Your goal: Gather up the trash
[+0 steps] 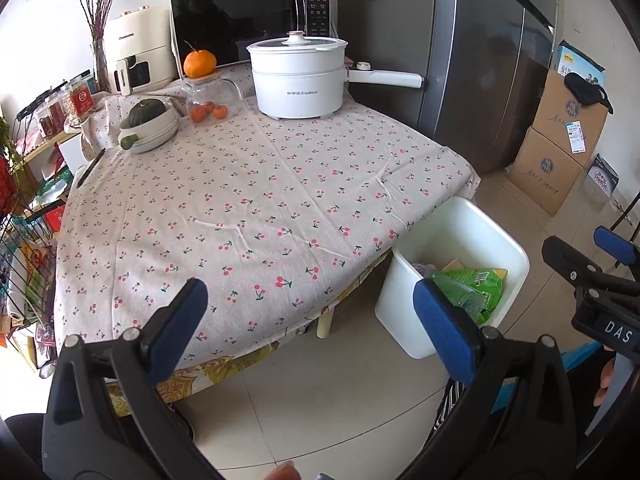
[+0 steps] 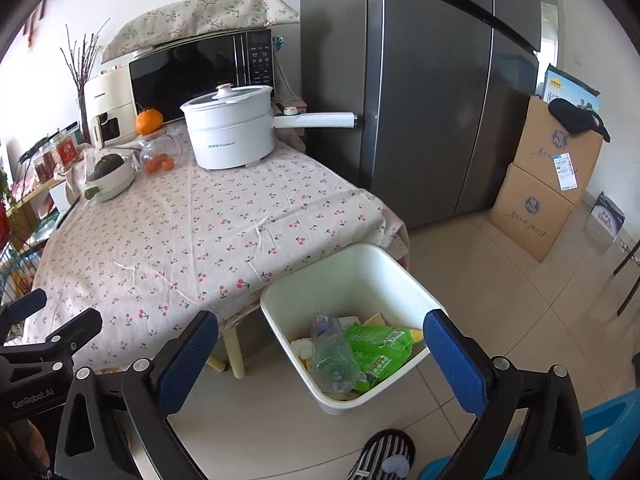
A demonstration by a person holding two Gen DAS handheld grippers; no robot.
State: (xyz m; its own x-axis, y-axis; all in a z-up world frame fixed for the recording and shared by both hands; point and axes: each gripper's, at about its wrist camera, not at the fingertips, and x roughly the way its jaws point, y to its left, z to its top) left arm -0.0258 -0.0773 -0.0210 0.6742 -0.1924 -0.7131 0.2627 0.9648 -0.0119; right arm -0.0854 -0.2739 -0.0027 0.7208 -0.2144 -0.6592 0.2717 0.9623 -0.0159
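Royalstar pot [image 2: 231, 136], GenRobot.AI left tool [image 2: 28, 320]

Beige tiled floor [image 2: 500, 280], white walls. Dark grey fridge [image 2: 432, 100] far right, stacked cardboard boxes [image 2: 548, 184] beside it. Cherry-print cloth covers surface [image 1: 260, 208]; microwave [image 1: 248, 20] at far edge. Daylight.

Bin: white square plastic bin [image 2: 344, 276], upright and open-topped, on the tiled floor at the table's 5 o'clock corner, just beside its leg.
Bottle: clear plastic bottle [image 2: 334, 350] lying on its side inside, toward 7 o'clock.
Wrapper: crumpled green packet [image 2: 378, 346], touching the bottle at 3 o'clock.
Scraps: pale yellowish pieces [image 2: 302, 348] underneath, possibly paper.
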